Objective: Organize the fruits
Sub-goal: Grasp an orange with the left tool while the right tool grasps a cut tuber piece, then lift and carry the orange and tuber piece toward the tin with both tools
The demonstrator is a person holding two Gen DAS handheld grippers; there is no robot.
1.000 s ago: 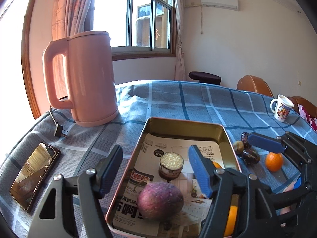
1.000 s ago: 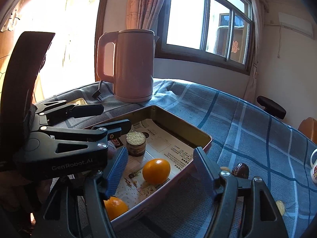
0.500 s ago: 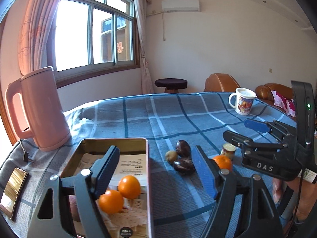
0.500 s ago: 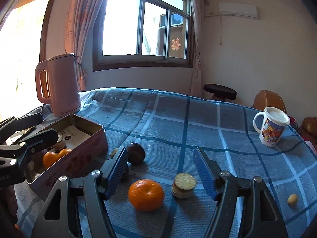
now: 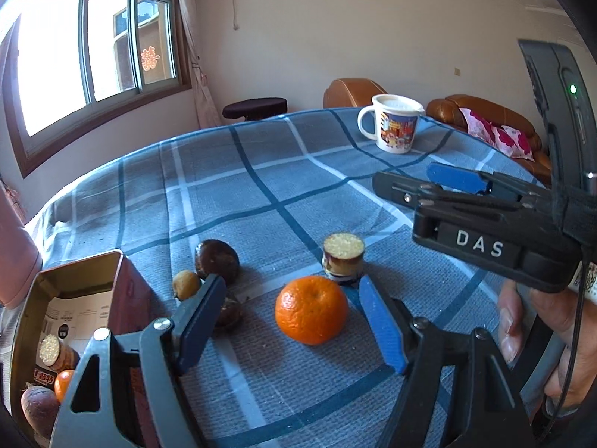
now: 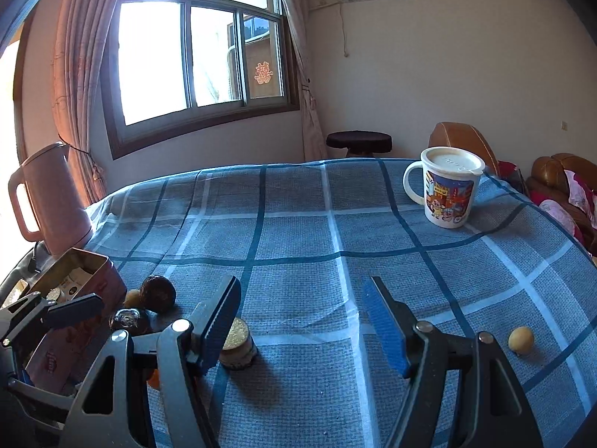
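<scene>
both grippers have swung away from the tin [image 5: 80, 272] since a second ago; the views then looked down into it, and now both look out over the loose fruit on the blue checked surface [image 5: 261, 194]. tin sits at far left of both views, holding two oranges, a purple round fruit and a short cut piece, so part of the sorting reads as done.

left gripper [image 5: 289, 321]: fingers released, spread wide, empty. the orange [image 5: 311, 310] now lies right between them on the cloth, untouched. judged the next pick for this hand.

right gripper [image 6: 302, 326]: fingers released, wide apart, empty. between them only bare cloth. the cut fruit piece [image 6: 238, 343] stands upright just beside its left finger, partly hidden by it. in the left view the same piece stands just behind the orange, near but whether touching i cannot tell.

still out on the surface: dark round fruit [image 5: 217, 261] and a small yellowish fruit [image 5: 186, 284] near the tin's corner, a second dark fruit [image 5: 227, 311] half hidden behind the left finger, and a small yellow fruit [image 6: 521, 339] well apart to the right, close to the right gripper's side. mug [image 6: 446, 186] and kettle [image 6: 48, 201] not part of the task.

risk (judgement): closing on the orange may nudge the cut piece behind it.
</scene>
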